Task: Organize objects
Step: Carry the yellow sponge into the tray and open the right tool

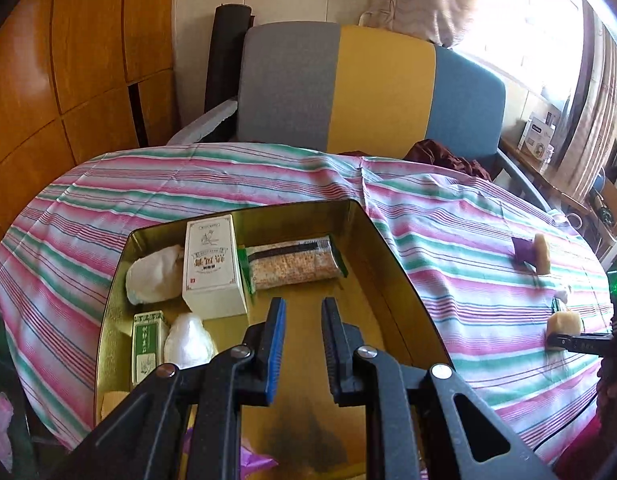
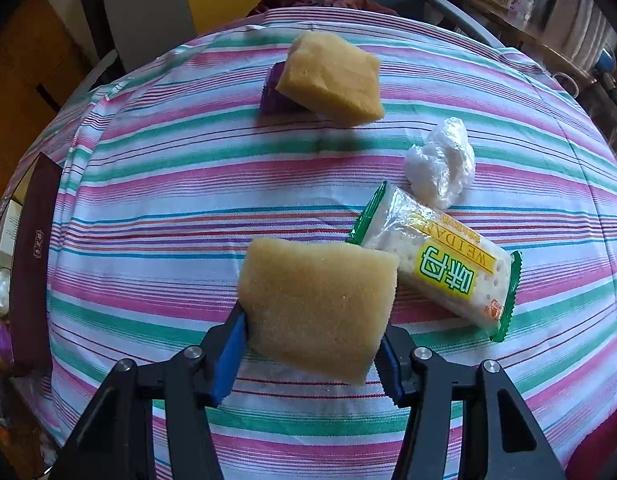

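Note:
My right gripper (image 2: pixel 310 330) is shut on a yellow sponge (image 2: pixel 316 312), held just over the striped tablecloth (image 2: pixel 168 184). The same sponge (image 1: pixel 564 326) shows at the right edge of the left wrist view. A second yellow sponge (image 2: pixel 336 76) leans on a purple block (image 2: pixel 272 96) farther back. A green-edged cracker pack (image 2: pixel 440 268) and a white plastic bundle (image 2: pixel 440 164) lie to the right. My left gripper (image 1: pixel 304 308) hovers over the golden tin tray (image 1: pixel 388 248), shut down to a narrow gap with nothing in it.
The tray holds a white box (image 1: pixel 212 264), a cracker pack (image 1: pixel 292 264), two white wrapped bundles (image 1: pixel 154 272), and a green box (image 1: pixel 148 344). Its maroon outer wall (image 2: pixel 32 264) shows at the far left. A grey, yellow and blue chair (image 1: pixel 368 88) stands behind the table.

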The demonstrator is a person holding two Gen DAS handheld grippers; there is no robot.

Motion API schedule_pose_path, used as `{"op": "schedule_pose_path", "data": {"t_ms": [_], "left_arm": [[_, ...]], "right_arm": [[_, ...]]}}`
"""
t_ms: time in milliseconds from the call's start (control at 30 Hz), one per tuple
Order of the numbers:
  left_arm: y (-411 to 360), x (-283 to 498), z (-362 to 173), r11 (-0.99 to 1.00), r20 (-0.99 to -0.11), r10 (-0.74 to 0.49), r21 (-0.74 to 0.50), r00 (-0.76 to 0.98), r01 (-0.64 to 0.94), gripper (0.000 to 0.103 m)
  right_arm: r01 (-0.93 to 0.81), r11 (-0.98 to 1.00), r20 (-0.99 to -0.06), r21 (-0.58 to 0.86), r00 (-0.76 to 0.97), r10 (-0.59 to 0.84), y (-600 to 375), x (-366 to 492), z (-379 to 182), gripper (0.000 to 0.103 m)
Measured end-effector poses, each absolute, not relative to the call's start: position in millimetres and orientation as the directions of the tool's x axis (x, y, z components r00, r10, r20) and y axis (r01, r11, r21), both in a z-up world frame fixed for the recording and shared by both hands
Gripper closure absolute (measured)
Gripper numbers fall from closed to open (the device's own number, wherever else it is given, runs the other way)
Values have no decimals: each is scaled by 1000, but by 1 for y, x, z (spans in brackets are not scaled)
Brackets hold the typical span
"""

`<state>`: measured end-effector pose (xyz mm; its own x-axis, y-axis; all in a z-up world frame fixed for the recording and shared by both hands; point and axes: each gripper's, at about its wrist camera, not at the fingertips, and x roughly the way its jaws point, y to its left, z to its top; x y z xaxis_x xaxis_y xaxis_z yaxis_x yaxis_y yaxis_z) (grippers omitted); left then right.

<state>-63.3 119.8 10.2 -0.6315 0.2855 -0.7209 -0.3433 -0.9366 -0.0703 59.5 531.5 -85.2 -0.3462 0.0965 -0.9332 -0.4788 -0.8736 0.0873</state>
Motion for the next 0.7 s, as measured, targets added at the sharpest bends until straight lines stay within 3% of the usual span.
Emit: {"op": "schedule_pose_path", "data": {"t_ms": [233,367,700], "left_arm": [[112,-56,10,-936,-718,286,-67,-634,-346,86],[103,-54,8,-939,-722,281,-69,-632,-338,86],[43,-52,15,-966,-701,249,-128,-668,-225,86]], "right_arm": [[-488,-870,-930,72,-348,118,525,58,-83,46],[-496,-858,-912,135,-400,88,518,59,-70,47],[-191,-949,-814,253,-572,-102,390,13,9,46]]}}
